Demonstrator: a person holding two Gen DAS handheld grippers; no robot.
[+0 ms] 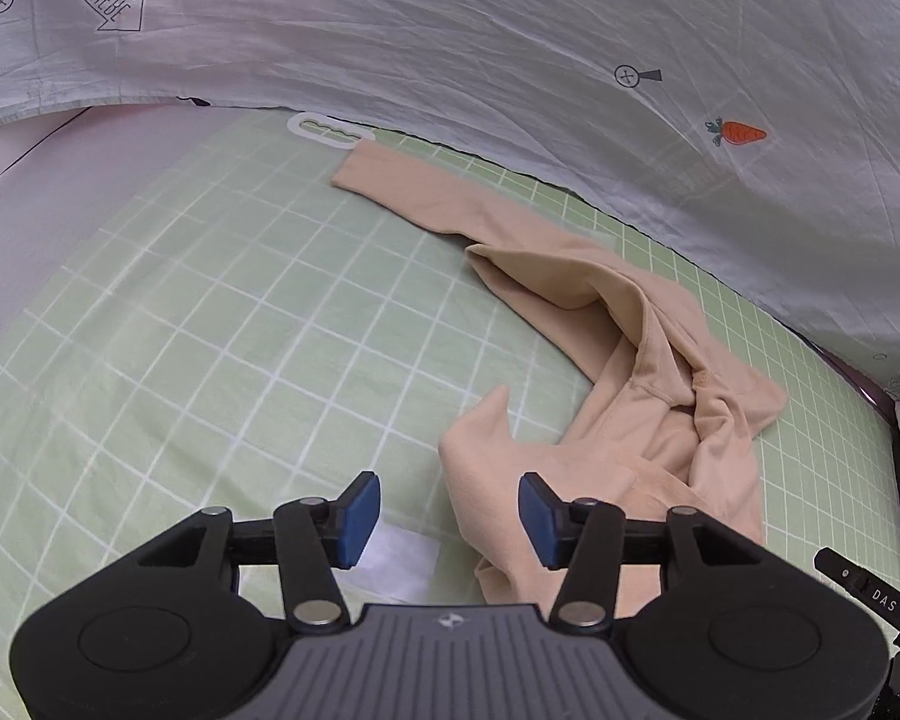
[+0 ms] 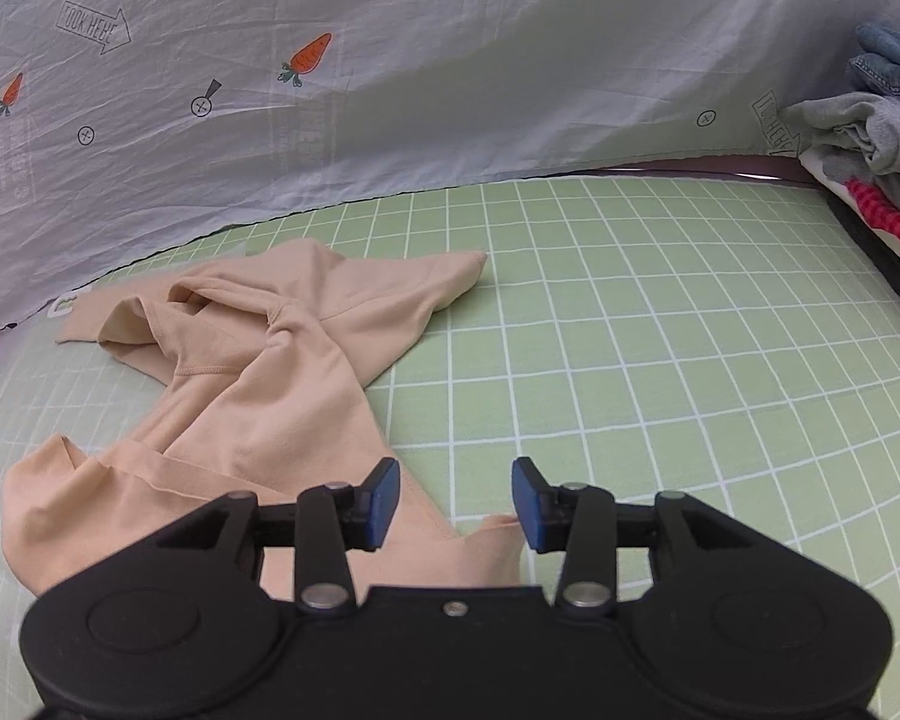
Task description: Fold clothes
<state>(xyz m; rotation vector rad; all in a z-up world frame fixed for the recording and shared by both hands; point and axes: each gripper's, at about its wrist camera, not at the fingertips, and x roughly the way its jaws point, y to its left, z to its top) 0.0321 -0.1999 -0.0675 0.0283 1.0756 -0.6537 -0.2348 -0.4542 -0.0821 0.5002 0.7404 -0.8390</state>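
A beige garment (image 1: 624,384) lies crumpled on the green checked sheet (image 1: 210,330), one long part stretched toward the far left. In the left wrist view my left gripper (image 1: 450,519) hovers over the garment's near edge, open, and the blue pads press on nothing. In the right wrist view the same beige garment (image 2: 258,372) spreads to the left on the green checked sheet (image 2: 660,330). My right gripper (image 2: 456,504) is open above the garment's near corner, with a fold of cloth lying below the gap and no pad touching it.
A pale printed cloth (image 1: 510,60) with carrots and arrows hangs behind the sheet. A white plastic hanger part (image 1: 330,131) lies at the garment's far end. A stack of folded clothes (image 2: 876,168) sits at the right edge. A white patch (image 1: 399,561) lies under the left gripper.
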